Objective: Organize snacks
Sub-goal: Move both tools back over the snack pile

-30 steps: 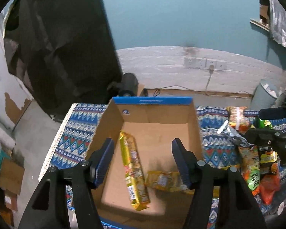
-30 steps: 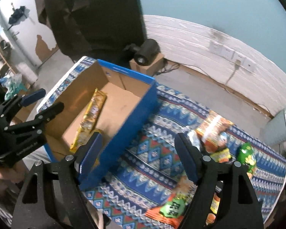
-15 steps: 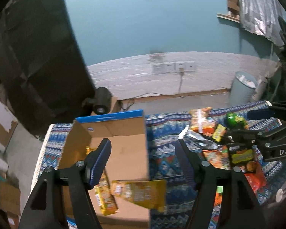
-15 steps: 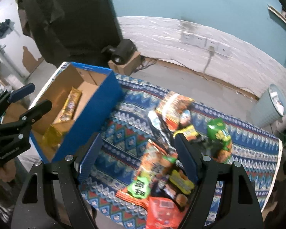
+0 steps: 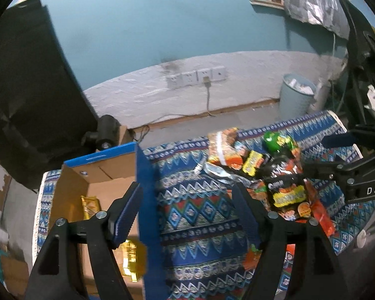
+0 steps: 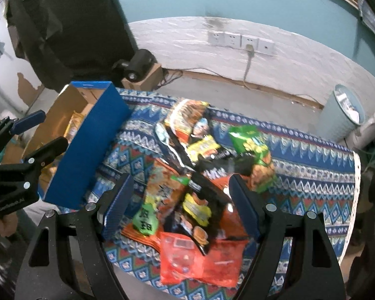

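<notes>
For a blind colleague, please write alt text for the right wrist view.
The open, empty right gripper hangs above a pile of snack bags on a patterned blue tablecloth. To the left stands a blue cardboard box holding yellow packets, with the left gripper at its side.

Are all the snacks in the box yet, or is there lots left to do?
Only a start. A couple of yellow packets lie in the box. Nothing is in hand: the left tool is opening with nothing between its fingers, and the right tool hangs open over the pile on the cloth. That whole pile is left.
</notes>
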The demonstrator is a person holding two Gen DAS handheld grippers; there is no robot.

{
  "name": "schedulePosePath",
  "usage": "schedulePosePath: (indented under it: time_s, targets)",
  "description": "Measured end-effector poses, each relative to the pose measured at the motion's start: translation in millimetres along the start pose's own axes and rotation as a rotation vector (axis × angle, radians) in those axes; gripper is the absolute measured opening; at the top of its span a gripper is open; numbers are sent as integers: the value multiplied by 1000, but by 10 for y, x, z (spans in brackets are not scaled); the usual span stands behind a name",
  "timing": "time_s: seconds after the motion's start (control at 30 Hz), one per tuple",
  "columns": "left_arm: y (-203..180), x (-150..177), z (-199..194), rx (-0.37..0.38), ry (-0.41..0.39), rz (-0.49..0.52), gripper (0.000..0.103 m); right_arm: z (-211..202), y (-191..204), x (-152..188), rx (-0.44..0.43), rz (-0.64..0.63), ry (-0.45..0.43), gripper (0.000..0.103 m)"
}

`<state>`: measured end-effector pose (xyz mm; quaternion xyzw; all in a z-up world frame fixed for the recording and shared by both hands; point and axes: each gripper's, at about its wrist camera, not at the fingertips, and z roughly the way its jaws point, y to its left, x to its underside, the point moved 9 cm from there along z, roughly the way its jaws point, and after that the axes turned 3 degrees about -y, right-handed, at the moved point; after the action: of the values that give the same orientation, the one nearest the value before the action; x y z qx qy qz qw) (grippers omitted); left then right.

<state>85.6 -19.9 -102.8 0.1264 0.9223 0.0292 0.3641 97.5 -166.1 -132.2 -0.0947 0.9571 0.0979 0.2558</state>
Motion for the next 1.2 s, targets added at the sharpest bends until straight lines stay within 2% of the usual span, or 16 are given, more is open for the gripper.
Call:
schedulePosePath:
  time_s: [0.3,0.6,0.8,0.97,1.2]
  targets:
    - [-349,216,255,59,107,29,75,112,-275,292,17,28,51,78]
    - [-672,549,630,127,253,9,78,356,-460,630,34,48,142,78]
    - [-838,713,892,126,319,28,78,450,-483,784,28,41,172,78]
    - [-938,824,1039,155,367,14,78,531,-554,897,23,50,189,78]
    - [-1053,973,1232,161,418,39,78,603,-625,940,14,70,195,78]
